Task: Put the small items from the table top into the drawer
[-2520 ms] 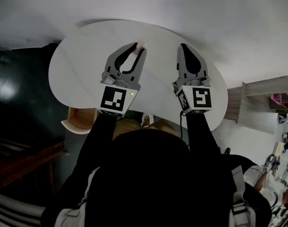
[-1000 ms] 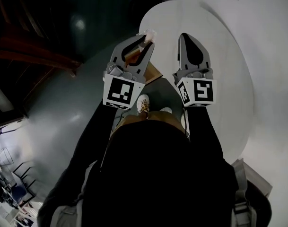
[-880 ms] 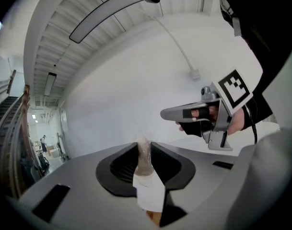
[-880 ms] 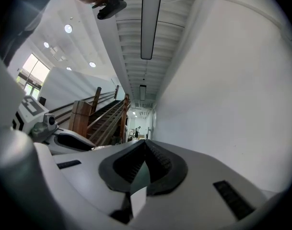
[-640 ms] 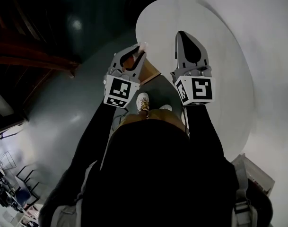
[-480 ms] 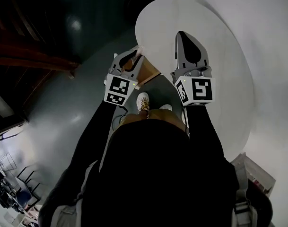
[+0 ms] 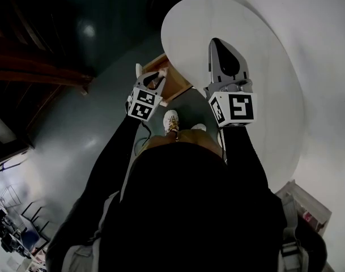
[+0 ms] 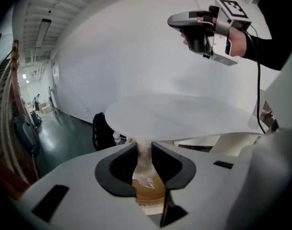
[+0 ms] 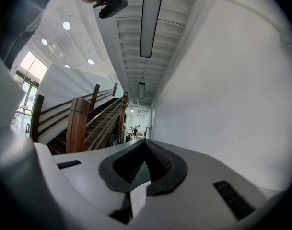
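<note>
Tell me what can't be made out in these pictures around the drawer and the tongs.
Open wooden drawer interior: in the head view the left tongs cover part of it; the left gripper view shows only a sliver.
Small clear-wrapped item between the left tongs, which have just been opening: contents unreadable, crinkled wrapper blurred.
White round table top: the right tongs, shut, hide part in the head view; the left gripper view sees it at a grazing angle.

Your small crinkled clear plastic packet (image 8: 145,166) stands upright between the left claw's (image 8: 145,146) jaws, which have just been opening, over the open brown wooden drawer (image 7: 175,85).
</note>
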A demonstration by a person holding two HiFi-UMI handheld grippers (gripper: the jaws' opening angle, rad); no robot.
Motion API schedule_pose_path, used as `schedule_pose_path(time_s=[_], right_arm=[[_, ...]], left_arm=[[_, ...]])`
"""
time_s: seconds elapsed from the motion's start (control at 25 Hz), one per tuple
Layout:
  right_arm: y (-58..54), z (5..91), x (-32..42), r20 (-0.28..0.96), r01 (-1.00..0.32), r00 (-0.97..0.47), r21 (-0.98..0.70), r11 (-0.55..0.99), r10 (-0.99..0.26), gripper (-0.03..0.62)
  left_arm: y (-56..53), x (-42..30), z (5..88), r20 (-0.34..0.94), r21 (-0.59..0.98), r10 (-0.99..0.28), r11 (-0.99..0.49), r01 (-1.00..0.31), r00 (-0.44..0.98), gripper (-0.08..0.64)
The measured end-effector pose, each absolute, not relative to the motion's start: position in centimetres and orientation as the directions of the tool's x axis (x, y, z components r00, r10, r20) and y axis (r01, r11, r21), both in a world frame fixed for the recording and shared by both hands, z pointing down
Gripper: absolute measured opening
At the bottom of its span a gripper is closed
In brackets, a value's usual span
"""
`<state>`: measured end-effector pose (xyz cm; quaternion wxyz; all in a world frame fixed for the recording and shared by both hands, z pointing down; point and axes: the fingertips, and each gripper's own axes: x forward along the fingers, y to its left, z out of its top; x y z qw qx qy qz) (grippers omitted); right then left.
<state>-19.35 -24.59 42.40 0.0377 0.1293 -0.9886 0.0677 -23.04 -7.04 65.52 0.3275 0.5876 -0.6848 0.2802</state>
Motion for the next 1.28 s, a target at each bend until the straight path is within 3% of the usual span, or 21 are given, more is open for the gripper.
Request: schedule_pose_path(time_s=[0.4, 1.28], right_arm=[[-24.4, 42.9, -18.1, 0.109, -0.279, -0.957, -0.109, 0.954, -0.267, 0.028], [-24.6, 42.6, -17.4, 0.109, -0.297, -0.952, -0.101, 0.949, -0.287, 0.028]], left_arm=[[-4.5, -21.8, 69.9, 0.855, 0.011, -0.517, 0.124, -0.992, -0.055, 0.133], [-4.0, -21.2, 70.6, 0.867, 0.020, -0.497, 0.100, -0.995, -0.033, 0.167]])
